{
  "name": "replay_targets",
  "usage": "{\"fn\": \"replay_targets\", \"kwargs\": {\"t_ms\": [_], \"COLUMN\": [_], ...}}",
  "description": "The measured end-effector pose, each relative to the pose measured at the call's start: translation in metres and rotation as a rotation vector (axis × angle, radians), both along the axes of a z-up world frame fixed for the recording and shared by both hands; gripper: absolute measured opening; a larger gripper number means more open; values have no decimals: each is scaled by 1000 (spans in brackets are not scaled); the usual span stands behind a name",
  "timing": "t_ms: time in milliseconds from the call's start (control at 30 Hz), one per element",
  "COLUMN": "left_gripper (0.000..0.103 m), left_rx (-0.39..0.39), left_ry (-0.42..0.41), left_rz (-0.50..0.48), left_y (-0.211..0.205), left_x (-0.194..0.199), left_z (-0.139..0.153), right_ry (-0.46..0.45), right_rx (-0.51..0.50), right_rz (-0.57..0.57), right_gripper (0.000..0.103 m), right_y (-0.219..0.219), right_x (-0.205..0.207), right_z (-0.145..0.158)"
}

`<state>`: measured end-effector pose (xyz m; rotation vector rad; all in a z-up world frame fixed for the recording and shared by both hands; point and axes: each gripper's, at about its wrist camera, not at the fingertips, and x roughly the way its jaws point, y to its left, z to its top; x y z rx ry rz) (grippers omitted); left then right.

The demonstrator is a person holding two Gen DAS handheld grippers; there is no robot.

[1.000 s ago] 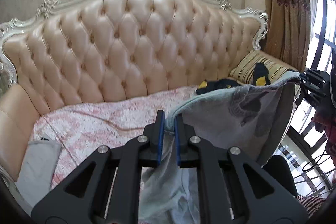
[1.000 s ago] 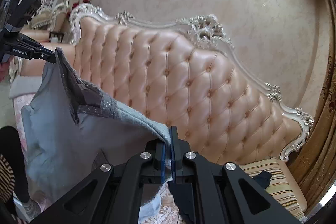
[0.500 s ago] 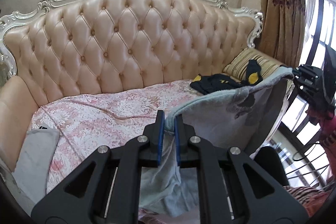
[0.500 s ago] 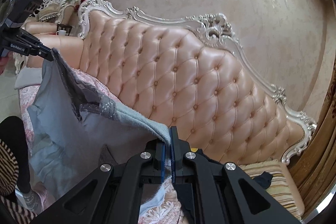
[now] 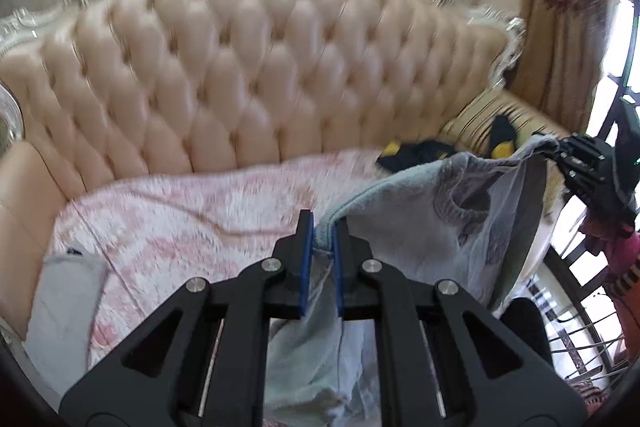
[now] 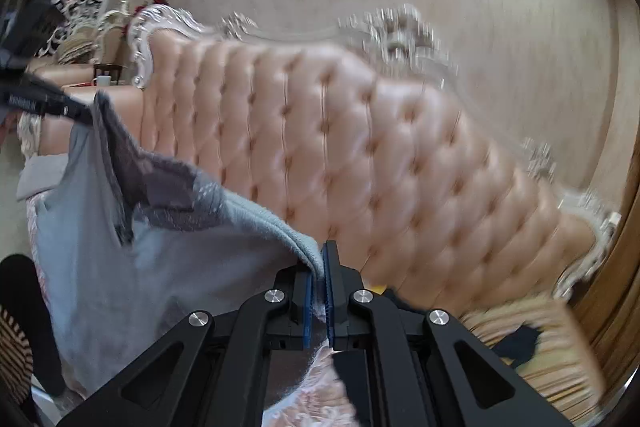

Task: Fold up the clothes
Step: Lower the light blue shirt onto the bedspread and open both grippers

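Left wrist view: the left gripper [image 5: 320, 247] is clamped on one top corner of a grey garment [image 5: 420, 239], which hangs in the air above the pink cover [image 5: 180, 219] of a tufted sofa [image 5: 248, 75]. The right gripper [image 5: 560, 153] pinches the far corner. A black-and-yellow garment [image 5: 416, 153] lies by a striped cushion [image 5: 476, 115].

Right wrist view: the right gripper [image 6: 319, 279] is clenched on the garment's [image 6: 160, 267] edge; the left gripper [image 6: 86, 115] holds the opposite corner, the cloth stretched between them.
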<state>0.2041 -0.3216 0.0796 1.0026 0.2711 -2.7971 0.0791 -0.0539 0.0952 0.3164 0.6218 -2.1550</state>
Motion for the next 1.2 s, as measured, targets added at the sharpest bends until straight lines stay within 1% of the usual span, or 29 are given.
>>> {"fn": "replay_targets", "kwargs": {"t_ms": [133, 233, 433, 600, 700, 800, 933, 1067, 1133, 1200], "left_gripper": [11, 11, 11, 11, 11, 11, 11, 11, 14, 15], "left_rx": [6, -7, 19, 35, 45, 51, 28, -7, -10, -7], "left_ry": [-110, -195, -292, -375, -408, -442, -476, -510, -526, -547], "left_rz": [13, 16, 37, 52, 71, 90, 94, 89, 94, 102], "left_y": [-23, -32, -48, -55, -61, -66, -67, -67, -70, -73], "left_x": [-47, -72, -111, -142, -155, -167, -180, -190, -194, -197], "left_z": [-44, -74, -123, -162, -180, -198, -215, -227, -233, -241], "right_ry": [-132, -188, -292, -381, -429, -457, -503, -527, -545, -562], "right_rx": [54, 102, 191, 239, 262, 298, 335, 371, 391, 416], "right_rz": [-38, -56, -94, -136, -157, -173, -193, -197, -197, -198], "right_gripper": [4, 4, 4, 4, 4, 4, 5, 7, 7, 8], "right_y": [-33, -52, -87, -104, -113, -123, -133, -139, -141, -143], "right_x": [-55, -80, -122, -152, -167, -178, -190, -195, -199, -201], "right_z": [-45, -73, -128, -168, -188, -208, -230, -244, -252, -260]}}
